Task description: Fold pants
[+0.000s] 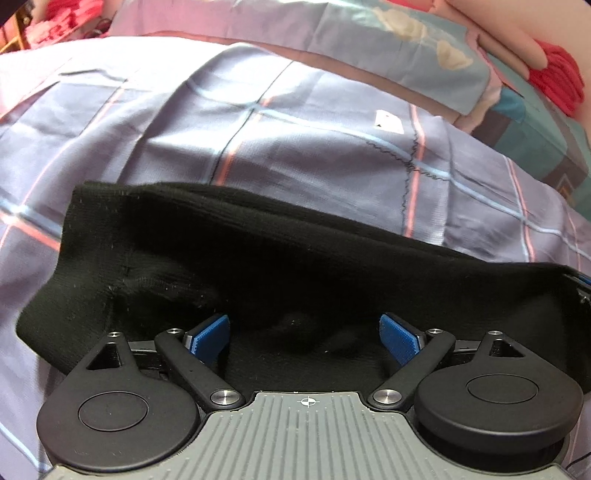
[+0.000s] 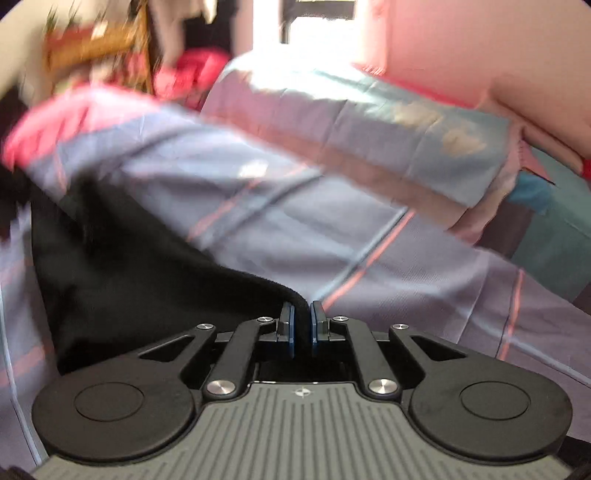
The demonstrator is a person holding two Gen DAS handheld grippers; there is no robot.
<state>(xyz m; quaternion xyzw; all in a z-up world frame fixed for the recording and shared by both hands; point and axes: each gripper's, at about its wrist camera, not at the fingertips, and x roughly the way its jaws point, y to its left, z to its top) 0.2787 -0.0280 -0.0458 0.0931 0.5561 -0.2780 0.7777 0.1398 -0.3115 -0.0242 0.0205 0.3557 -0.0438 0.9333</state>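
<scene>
Pinching the black pants by an edge, my right tool has its pads pressed together on the cloth so I can carry it over for a fold. My left tool hangs spread above them, gripping nothing. They lie on the plaid bed sheet. No readable writing anywhere.

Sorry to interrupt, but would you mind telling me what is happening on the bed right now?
A person is folding black pants on a bed covered with a plaid sheet, using a hand-held gripper in each hand. The right hand-held gripper is pinched shut on an edge of the pants. The left hand-held gripper is open, its blue pads spread apart over the dark cloth without clamping it. Folded bedding lies further back.
</scene>
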